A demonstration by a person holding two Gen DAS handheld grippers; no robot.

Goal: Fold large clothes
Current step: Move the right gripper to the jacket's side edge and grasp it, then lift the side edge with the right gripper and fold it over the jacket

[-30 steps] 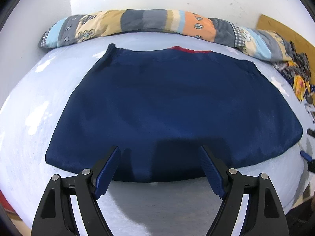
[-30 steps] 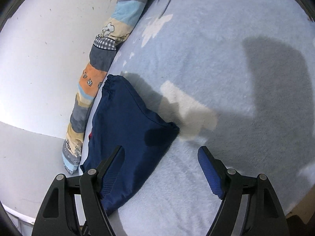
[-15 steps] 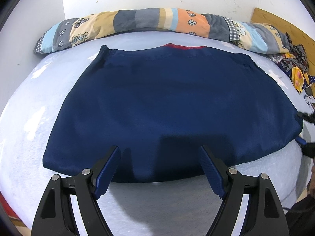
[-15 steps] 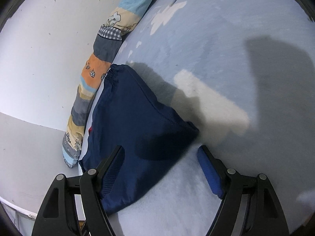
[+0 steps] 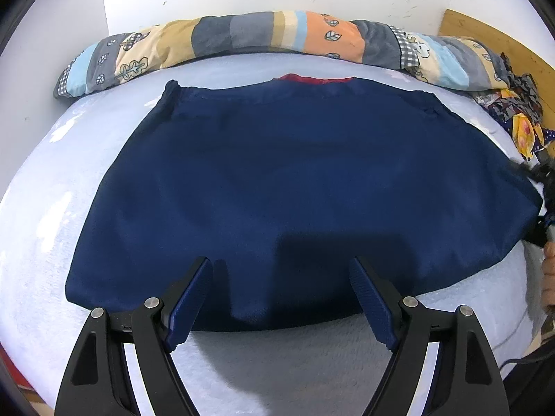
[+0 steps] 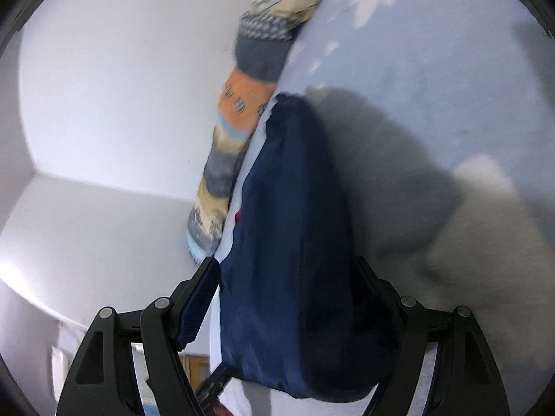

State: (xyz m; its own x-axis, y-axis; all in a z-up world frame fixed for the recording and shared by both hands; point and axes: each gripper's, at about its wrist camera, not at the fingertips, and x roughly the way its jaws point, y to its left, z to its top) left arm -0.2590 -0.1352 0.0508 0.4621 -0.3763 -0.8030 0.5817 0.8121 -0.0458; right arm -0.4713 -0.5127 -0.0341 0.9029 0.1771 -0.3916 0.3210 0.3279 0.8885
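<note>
white walls back a bed [image 5: 31, 208] covered in a pale blue fleece sheet; a long patchwork bolster [image 5: 263, 33] lies along its far edge against the wall, and a heap of patterned fabric [image 5: 520, 118] sits at the far right by a wooden headboard [image 5: 485, 34].

navy garment [image 5: 295, 187]: spread flat across the middle of the bed, a strip of red [image 5: 317, 79] showing at its far hem, nearest the bolster. its near hem lies just in front of my left tool [image 5: 281, 298].

left tool: i see its jaws standing wide apart above the near hem, pads clear of the cloth, nothing held.

right tool [image 6: 286, 301]: in the right wrist view, which is blurred, the garment's side edge [image 6: 288, 242] lies between its wide-spread jaws. i cannot tell whether the pads press on the cloth. in the left wrist view this tool appears at the garment's right corner [image 5: 544, 208], with part of the hand [image 5: 548, 277] that holds it at the frame edge.
</note>
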